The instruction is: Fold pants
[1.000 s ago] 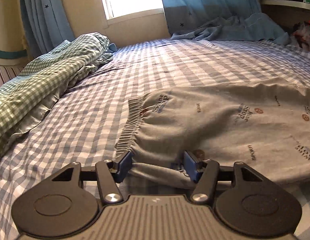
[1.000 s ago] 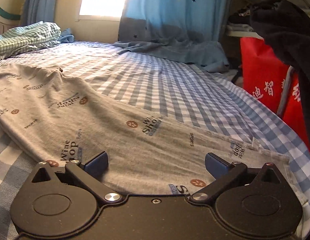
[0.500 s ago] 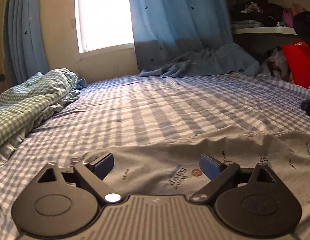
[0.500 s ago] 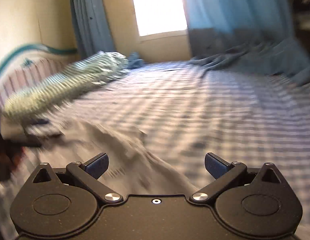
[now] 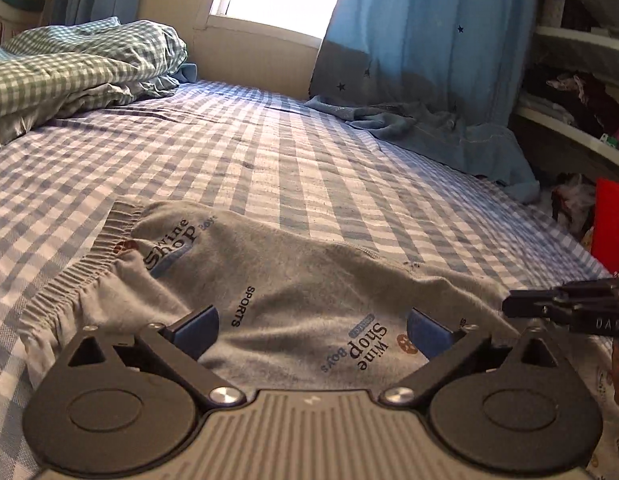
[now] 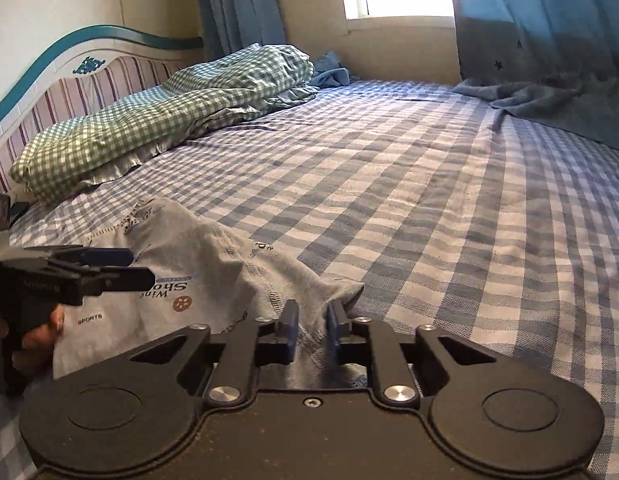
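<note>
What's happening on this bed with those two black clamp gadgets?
A person is folding grey printed pants on a checked bedsheet, holding a two-finger gripper in each hand. The right gripper has just closed and pinches a fold of the fabric. The left gripper has just opened wide and hovers over the pants near the elastic waistband, gripping nothing.

Pants point(image 5: 293, 280) lie on the bed point(image 5: 269, 168), near its front edge; quilt point(image 6: 157, 120) behind-left against headboard point(image 6: 49, 76). Curtain point(image 5: 421, 128) spills onto the far right, shelves point(image 5: 569, 80) probably beyond.
</note>
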Motion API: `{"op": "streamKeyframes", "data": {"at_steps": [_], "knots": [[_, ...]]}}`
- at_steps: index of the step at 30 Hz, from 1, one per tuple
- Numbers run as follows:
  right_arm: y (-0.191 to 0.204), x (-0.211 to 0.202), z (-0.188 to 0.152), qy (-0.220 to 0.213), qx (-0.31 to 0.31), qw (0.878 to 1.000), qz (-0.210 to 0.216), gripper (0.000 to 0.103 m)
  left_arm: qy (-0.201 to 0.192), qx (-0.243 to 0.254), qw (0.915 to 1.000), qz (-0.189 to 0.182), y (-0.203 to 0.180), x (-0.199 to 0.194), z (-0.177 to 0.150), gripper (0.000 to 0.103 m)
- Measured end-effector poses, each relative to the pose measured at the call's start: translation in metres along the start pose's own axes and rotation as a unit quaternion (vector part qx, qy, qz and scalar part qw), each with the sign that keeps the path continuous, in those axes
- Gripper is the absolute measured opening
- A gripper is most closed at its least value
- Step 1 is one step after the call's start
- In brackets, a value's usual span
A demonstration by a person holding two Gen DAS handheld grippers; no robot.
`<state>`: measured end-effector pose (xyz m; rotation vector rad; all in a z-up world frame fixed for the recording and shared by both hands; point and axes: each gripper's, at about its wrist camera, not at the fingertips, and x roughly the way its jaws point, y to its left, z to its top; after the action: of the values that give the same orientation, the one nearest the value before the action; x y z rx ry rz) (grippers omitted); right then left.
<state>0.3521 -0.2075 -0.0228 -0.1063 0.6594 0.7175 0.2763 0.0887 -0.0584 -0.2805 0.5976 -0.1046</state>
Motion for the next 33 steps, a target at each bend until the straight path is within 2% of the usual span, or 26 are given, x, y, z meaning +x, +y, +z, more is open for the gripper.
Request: {"op": "streamKeyframes", "data": {"at_steps": [5, 7, 10, 13, 15, 17, 21, 22, 23, 24, 28, 30, 33], "knots": [[0.039, -0.012, -0.018, -0.009, -0.086, 0.996, -0.023, 0.007, 0.001, -0.004, 1.0, -0.002, 0.005, 0.001, 0.001, 0.103], [0.041, -0.008, -0.022, 0.003, -0.075, 0.997, -0.013, 0.011, 0.001, -0.002, 1.0, 0.001, 0.002, 0.003, 0.0, 0.103], [0.025, -0.005, -0.019, 0.0, -0.011, 1.0, 0.013, 0.034, 0.002, 0.0, 1.0, 0.004, 0.001, 0.004, 0.0, 0.103], [-0.007, 0.002, -0.011, -0.002, 0.097, 0.994, 0.049, 0.042, 0.003, -0.001, 1.0, 0.003, 0.001, 0.003, 0.0, 0.103], [-0.029, 0.01, -0.009, 0.004, 0.178, 0.981, 0.08, 0.043, 0.003, 0.0, 1.0, 0.004, 0.001, 0.004, 0.0, 0.103], [-0.042, 0.016, -0.008, 0.005, 0.23, 0.968, 0.1, 0.043, 0.003, 0.0, 1.0, 0.004, 0.001, 0.004, 0.0, 0.103], [-0.054, 0.032, 0.003, 0.015, 0.277, 0.954, 0.117, 0.034, 0.004, 0.001, 1.0, 0.005, 0.0, 0.004, 0.0, 0.103], [-0.056, 0.034, 0.007, 0.012, 0.282, 0.953, 0.108, 0.016, 0.003, 0.001, 1.0, 0.005, 0.0, 0.004, 0.0, 0.103], [-0.058, 0.035, 0.012, 0.009, 0.279, 0.956, 0.092, 0.004, 0.004, 0.001, 1.0, 0.005, 0.001, 0.004, 0.0, 0.103], [-0.061, 0.036, 0.018, 0.002, 0.275, 0.959, 0.074, 0.001, 0.004, 0.001, 1.0, 0.006, 0.001, 0.005, 0.0, 0.103], [-0.077, 0.043, 0.033, -0.008, 0.263, 0.964, 0.044, 0.0, 0.011, 0.013, 0.9997, 0.015, -0.003, 0.008, -0.001, 0.103], [-0.079, 0.055, 0.032, 0.01, 0.247, 0.968, 0.033, 0.0, 0.015, 0.022, 0.9994, 0.022, -0.005, 0.009, -0.001, 0.103], [-0.085, 0.066, 0.023, 0.036, 0.261, 0.963, 0.045, 0.006, 0.016, 0.027, 0.9992, 0.026, -0.007, 0.01, -0.001, 0.103]]}}
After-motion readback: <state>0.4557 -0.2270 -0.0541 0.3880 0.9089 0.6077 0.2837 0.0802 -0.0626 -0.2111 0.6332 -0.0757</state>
